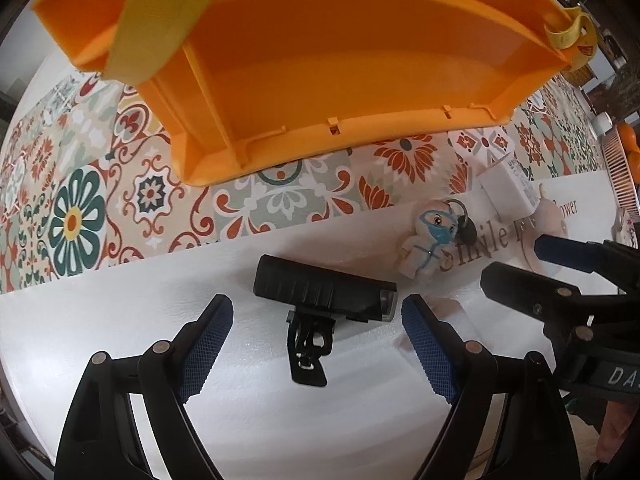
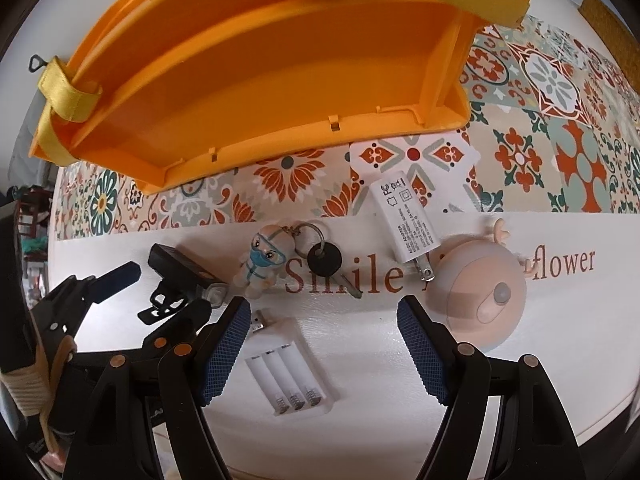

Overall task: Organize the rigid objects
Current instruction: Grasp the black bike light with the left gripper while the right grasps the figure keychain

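Note:
An orange plastic tray with yellow straps lies at the back on a patterned cloth; it also shows in the right wrist view. A black bike light with a clip lies just ahead of my open, empty left gripper. My right gripper is open and empty over a white battery holder. Beyond it lie a doll keychain with a black key, a white charger and a round pink gadget.
The objects rest on a white mat printed with brown lettering. The patterned tablecloth lies behind it. The right gripper's fingers show at the right of the left wrist view; the left gripper's fingers show at the left of the right wrist view.

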Motion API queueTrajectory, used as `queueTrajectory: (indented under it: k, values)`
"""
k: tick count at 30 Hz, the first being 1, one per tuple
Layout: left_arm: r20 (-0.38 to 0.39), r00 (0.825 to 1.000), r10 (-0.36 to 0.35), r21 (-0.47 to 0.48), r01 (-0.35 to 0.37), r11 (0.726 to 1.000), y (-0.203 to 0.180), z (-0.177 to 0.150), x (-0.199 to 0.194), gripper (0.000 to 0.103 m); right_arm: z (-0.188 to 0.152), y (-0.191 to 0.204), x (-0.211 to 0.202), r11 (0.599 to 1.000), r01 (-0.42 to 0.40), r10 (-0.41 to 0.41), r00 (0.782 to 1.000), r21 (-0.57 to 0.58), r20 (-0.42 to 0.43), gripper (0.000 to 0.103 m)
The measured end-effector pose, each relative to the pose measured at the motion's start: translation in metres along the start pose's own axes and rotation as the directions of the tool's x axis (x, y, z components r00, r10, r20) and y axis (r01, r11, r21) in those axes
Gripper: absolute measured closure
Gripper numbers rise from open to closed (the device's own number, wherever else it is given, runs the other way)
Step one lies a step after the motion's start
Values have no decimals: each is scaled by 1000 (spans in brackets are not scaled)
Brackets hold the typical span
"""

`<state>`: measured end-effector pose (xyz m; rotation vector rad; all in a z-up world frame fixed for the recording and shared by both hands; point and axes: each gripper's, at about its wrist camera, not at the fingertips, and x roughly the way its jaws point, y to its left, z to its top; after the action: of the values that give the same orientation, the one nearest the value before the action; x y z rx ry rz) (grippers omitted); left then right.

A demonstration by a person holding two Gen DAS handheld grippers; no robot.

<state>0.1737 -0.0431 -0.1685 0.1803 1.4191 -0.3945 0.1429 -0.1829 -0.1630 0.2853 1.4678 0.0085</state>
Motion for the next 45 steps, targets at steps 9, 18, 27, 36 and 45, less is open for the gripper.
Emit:
queueTrajectory:
  k: [9,18,27,36,45]
  values:
    - [-21,1000,-5,-3,5,1000,0,-7,16,17,1,-3,8,1000,3,-2,1000,7,-23,27]
    - [21,999,26,10,-26,1000,-12,-8,18,30,1,-3,14,1000,2,-2,1000,13,-30,27]
    - [52,998,43,-89,-38,995,14,-19,7,30,4,5,11,1000,-16,16,1000,-7,2,27]
    - [99,991,90,-144,-75,987,33,-20,-11,30,15,30,18,996,-19,25,997,-85,70,30]
    - [92,992,90,-158,-75,985,48,-17,-12,30,24,47,41,992,8,3,996,-123,92,46]
